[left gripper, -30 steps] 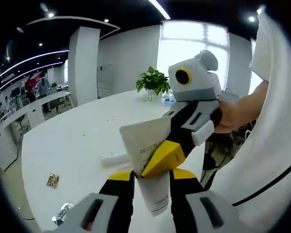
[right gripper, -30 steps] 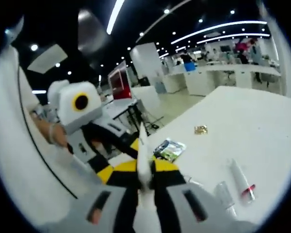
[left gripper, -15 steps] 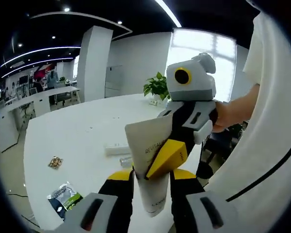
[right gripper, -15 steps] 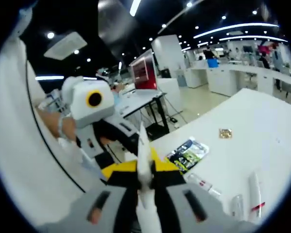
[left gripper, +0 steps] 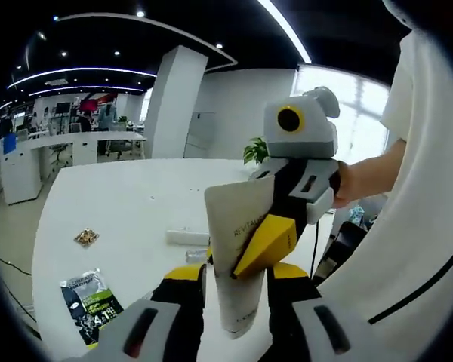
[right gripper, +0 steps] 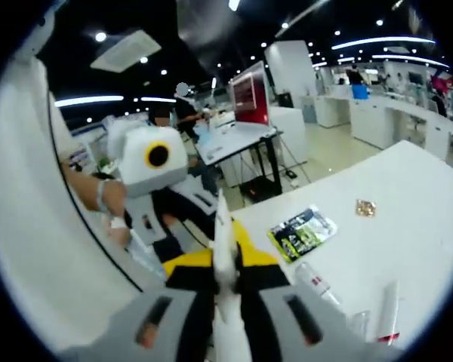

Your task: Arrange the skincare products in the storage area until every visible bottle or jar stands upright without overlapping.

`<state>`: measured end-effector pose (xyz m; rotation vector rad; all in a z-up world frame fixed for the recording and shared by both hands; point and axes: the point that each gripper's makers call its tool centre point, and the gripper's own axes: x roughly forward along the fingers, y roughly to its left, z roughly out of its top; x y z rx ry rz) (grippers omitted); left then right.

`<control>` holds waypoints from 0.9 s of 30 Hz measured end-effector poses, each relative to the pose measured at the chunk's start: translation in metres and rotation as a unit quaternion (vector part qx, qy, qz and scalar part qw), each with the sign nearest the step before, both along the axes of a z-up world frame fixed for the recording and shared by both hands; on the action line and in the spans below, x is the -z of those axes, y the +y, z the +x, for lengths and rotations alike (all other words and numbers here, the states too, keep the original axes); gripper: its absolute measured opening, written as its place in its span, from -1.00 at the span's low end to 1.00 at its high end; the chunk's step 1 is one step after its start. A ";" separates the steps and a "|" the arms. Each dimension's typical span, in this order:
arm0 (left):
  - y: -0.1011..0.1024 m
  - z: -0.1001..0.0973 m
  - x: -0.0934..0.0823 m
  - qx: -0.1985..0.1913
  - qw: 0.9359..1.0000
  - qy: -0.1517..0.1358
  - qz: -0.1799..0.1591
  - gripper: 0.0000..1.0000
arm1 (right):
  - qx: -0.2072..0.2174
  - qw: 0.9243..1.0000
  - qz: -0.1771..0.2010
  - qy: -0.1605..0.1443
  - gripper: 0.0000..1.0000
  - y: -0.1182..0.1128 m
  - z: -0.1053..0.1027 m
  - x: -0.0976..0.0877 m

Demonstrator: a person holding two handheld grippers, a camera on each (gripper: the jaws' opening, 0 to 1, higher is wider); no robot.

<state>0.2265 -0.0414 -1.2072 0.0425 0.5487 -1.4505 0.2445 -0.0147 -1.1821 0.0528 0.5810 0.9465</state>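
Note:
A white skincare tube (left gripper: 238,226) printed "REVITAL" hangs in the air above the white table (left gripper: 113,204), cap end down. My left gripper (left gripper: 235,277) is shut on its lower body, one yellow-and-black jaw on each side. My right gripper (left gripper: 266,240) reaches in from the right and is shut on the tube's flat crimped upper end. In the right gripper view the tube (right gripper: 222,226) shows edge-on between the jaws of my right gripper (right gripper: 223,264), and my left gripper (right gripper: 174,219) comes in from the left, held by a hand.
On the table lie a green-and-black packet (left gripper: 90,298), a small brown sachet (left gripper: 85,237) and another white tube (left gripper: 185,237). In the right gripper view the packet (right gripper: 303,228), a lying bottle (right gripper: 315,283) and a red-tipped tube (right gripper: 389,305) sit near the table edge. A person's white sleeve (left gripper: 408,226) is close on the right.
Both hands have swung round with the tube between them, so the table and its items have shifted in both views. Neither grip on the tube has changed.

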 end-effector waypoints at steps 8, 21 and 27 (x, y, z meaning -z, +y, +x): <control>0.015 0.018 -0.009 0.045 0.999 0.006 -0.001 -0.28 | 0.043 0.999 0.010 -0.022 -0.84 0.012 0.015 -0.014; 0.051 0.036 -0.009 0.130 0.991 0.004 0.016 -0.24 | 0.104 0.992 0.056 -0.046 -0.84 0.035 0.032 -0.016; 0.026 0.019 -0.019 0.139 0.990 0.014 -0.012 -0.17 | 0.081 0.994 0.049 -0.051 -0.84 0.020 0.015 -0.034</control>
